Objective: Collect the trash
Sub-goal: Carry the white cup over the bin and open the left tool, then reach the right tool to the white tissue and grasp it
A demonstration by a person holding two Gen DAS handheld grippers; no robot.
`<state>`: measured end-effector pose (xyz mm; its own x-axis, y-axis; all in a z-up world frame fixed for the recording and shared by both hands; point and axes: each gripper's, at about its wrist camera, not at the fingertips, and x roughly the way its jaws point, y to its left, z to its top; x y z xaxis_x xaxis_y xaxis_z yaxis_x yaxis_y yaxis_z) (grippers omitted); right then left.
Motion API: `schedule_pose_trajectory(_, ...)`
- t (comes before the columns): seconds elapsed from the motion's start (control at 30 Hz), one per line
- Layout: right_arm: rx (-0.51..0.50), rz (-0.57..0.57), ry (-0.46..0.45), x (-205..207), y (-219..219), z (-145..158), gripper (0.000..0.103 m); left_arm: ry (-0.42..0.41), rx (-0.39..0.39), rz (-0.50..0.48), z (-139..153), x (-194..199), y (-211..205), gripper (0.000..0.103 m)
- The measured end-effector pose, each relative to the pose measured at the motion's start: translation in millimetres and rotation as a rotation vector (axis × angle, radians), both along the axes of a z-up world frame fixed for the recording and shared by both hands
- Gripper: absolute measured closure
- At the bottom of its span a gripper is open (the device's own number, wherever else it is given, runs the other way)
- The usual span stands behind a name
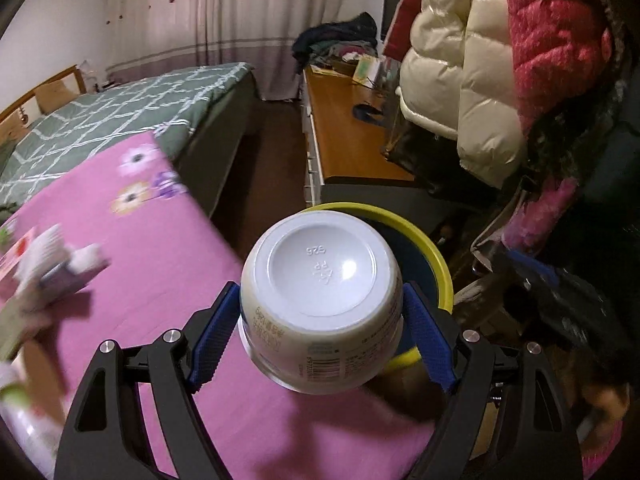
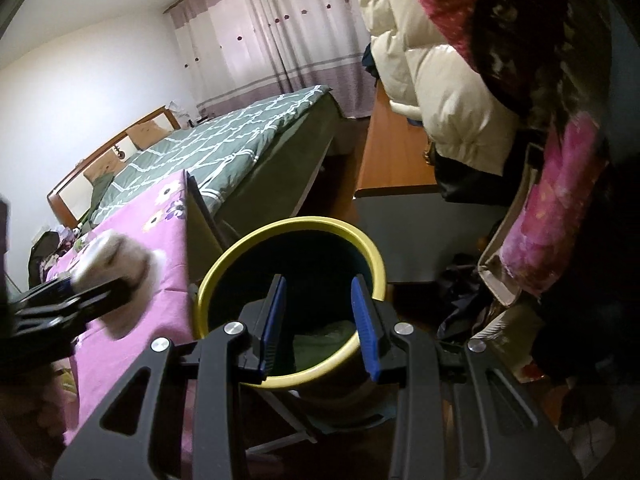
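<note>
Left tongs (image 1: 322,316): closed on a white plastic cup (image 1: 320,300), blue pads pressed against both its sides; the cup's base faces the camera.
Cup position: over the edge of the pink flowered tablecloth (image 1: 160,272), just in front of the bin's rim.
Right tongs (image 2: 318,320): parted, nothing between the pads, poised over the bin's mouth.
Bin (image 2: 224,264): dark, with a yellow rim, beside the table; something green lies inside.
Table litter (image 1: 48,264): blurred white pieces on the cloth.
Farther off: a green-quilted bed (image 1: 120,112), a wooden desk (image 1: 340,128), hanging coats (image 1: 480,60), curtains (image 1: 224,20).
</note>
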<state>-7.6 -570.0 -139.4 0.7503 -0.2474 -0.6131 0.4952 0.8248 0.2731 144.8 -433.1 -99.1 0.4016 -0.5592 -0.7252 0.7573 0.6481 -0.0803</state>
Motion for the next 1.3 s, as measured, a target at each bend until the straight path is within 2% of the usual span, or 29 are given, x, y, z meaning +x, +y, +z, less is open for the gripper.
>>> schedule_pose_trajectory(0.17, 0.011, -0.012, 0.006, -1, -6, -5, 0.069, -0.002, 0.026, 0.004, -16, 14, -42, 0.022)
schedule_pose_trajectory(0.27, 0.009, -0.021, 0.010, -2, -7, -6, 0.066, 0.009, 0.038, 0.024, -25, 25, -55, 0.013)
schedule_pose_trajectory(0.4, -0.001, -0.026, 0.009, -2, -6, -5, 0.066, 0.034, 0.014, 0.055, -23, 31, -49, 0.012)
schedule_pose_trajectory(0.47, -0.004, -0.023, 0.008, -1, -4, -4, 0.066, 0.035, -0.011, 0.073, -11, 27, -36, 0.012)
schedule_pose_trajectory(0.57, 0.002, 0.001, 0.016, 8, 3, -7, 0.066, 0.000, -0.049, 0.098, 10, 19, -5, 0.007)
schedule_pose_trajectory(0.73, 0.017, 0.110, 0.034, 37, 33, -11, 0.066, -0.040, -0.070, 0.165, 40, 7, 63, 0.005)
schedule_pose_trajectory(0.93, 0.004, 0.299, 0.035, 83, 95, -1, 0.066, -0.092, -0.062, 0.349, 60, -1, 179, 0.005)
schedule_pose_trajectory(1.13, -0.020, 0.464, 0.021, 135, 155, 17, 0.066, -0.150, -0.043, 0.541, 68, -11, 278, 0.005)
schedule_pose_trajectory(1.3, -0.049, 0.537, 0.014, 183, 193, 33, 0.066, -0.152, -0.045, 0.646, 64, -8, 332, 0.005)
